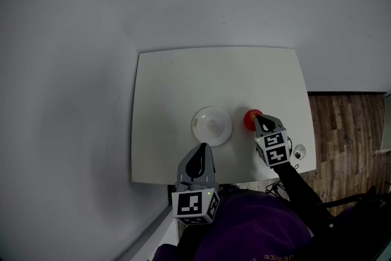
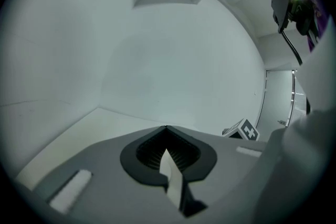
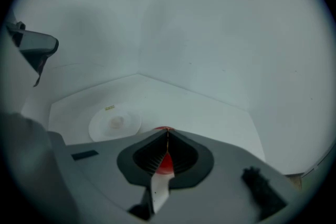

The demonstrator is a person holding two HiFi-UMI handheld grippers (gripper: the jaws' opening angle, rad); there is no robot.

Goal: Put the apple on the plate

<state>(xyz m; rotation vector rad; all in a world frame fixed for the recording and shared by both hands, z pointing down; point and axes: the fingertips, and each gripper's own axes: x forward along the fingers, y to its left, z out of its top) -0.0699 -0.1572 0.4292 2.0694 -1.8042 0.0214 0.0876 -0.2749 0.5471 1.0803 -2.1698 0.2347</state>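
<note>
Apple [image 1: 250,119] sits on the table [image 1: 171,82] just right of the empty plate [image 1: 212,125] in the head view, with the right gripper [image 1: 261,121] at its near side and the left gripper [image 1: 200,153] by the front edge. In the left gripper view the jaws are pressed together on nothing. In the right gripper view they also meet at the tips, with red fruit showing beyond, so I judge they should part and straddle its widest part before lifting.
</note>
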